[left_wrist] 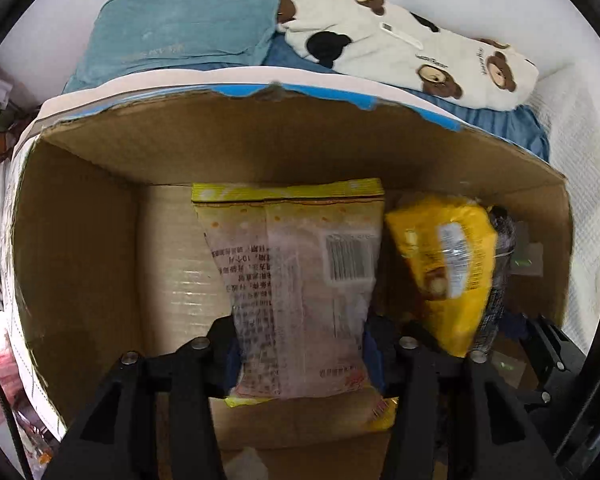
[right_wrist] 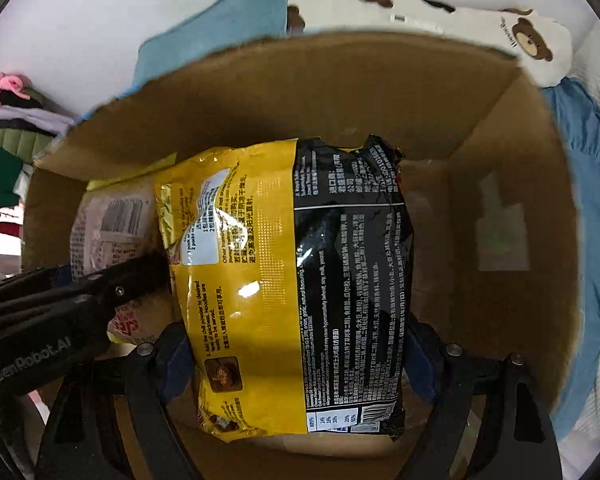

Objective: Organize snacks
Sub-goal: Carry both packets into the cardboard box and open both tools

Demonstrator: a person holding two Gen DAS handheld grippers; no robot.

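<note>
An open cardboard box (left_wrist: 100, 240) fills both views. In the left wrist view a pale snack packet (left_wrist: 300, 272) with a yellow top seal and a barcode hangs inside the box between the fingers of my left gripper (left_wrist: 302, 348). The jaws stand slightly apart at its sides, so I read them as open. A yellow and black noodle pack (right_wrist: 300, 260) is in the box to its right, between the wide-set fingers of my right gripper (right_wrist: 298, 360), which do not visibly press on it. The same pack (left_wrist: 448, 264) shows in the left wrist view, and the pale packet (right_wrist: 108, 224) in the right.
The box sits on white bedding (left_wrist: 580, 160). Behind it lie a light blue cushion (left_wrist: 180, 28) and a white bear-print plush cloth (left_wrist: 400, 52). A pile of clothes (right_wrist: 4, 160) is at the far left. The box's right floor bears a pale label (right_wrist: 500, 236).
</note>
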